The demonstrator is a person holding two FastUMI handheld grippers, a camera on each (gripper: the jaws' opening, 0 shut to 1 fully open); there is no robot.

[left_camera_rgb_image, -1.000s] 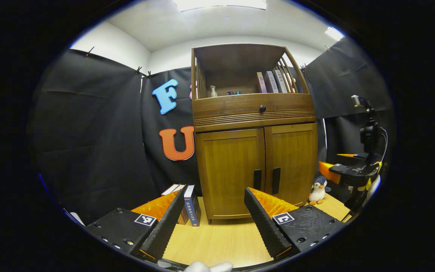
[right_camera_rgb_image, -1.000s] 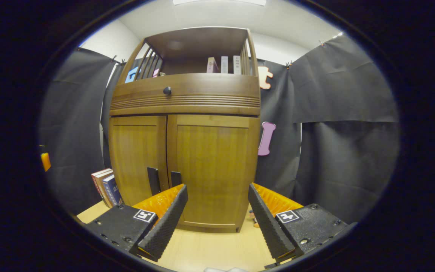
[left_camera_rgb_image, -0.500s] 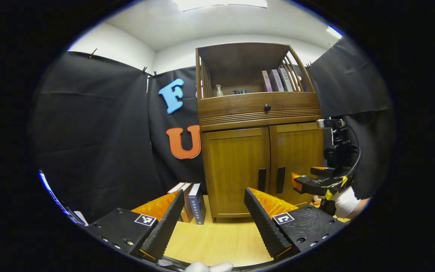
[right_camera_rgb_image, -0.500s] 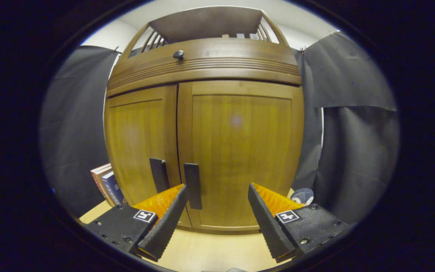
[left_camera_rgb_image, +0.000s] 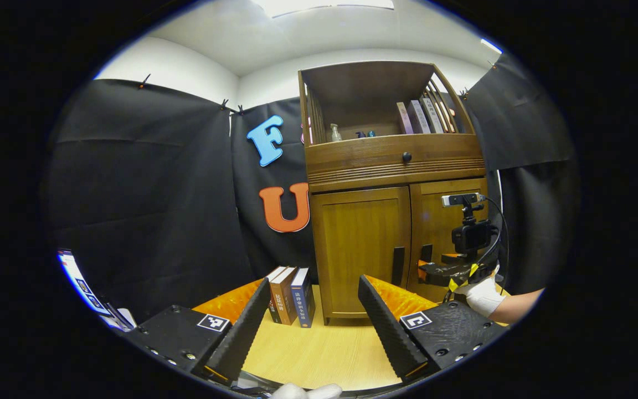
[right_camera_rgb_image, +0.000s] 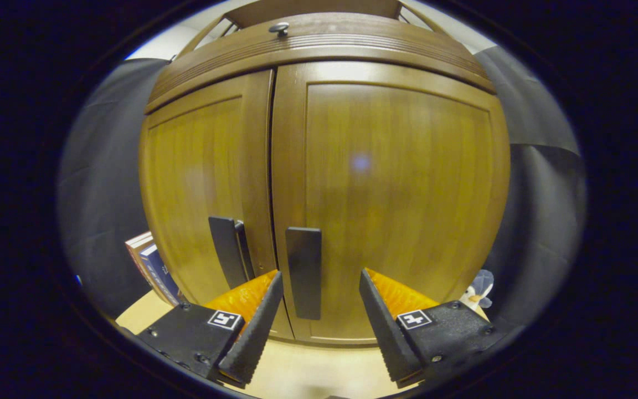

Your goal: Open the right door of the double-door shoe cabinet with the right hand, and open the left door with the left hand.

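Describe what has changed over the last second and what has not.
The right gripper has moved in close to the brown wooden shoe cabinet; its open fingers now flank the right door's flat black handle without gripping it. The left gripper stays back, open. Both doors remain shut.

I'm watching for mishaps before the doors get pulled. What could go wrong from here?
1. The right handle sits nearer one finger of the open right gripper than the other, so closing may pinch it unevenly and slip.
2. The left handle is close beside it, so a sideways drift could snag it.
3. The penguin toy stands by the cabinet's right corner, where the swinging right door may hit it.
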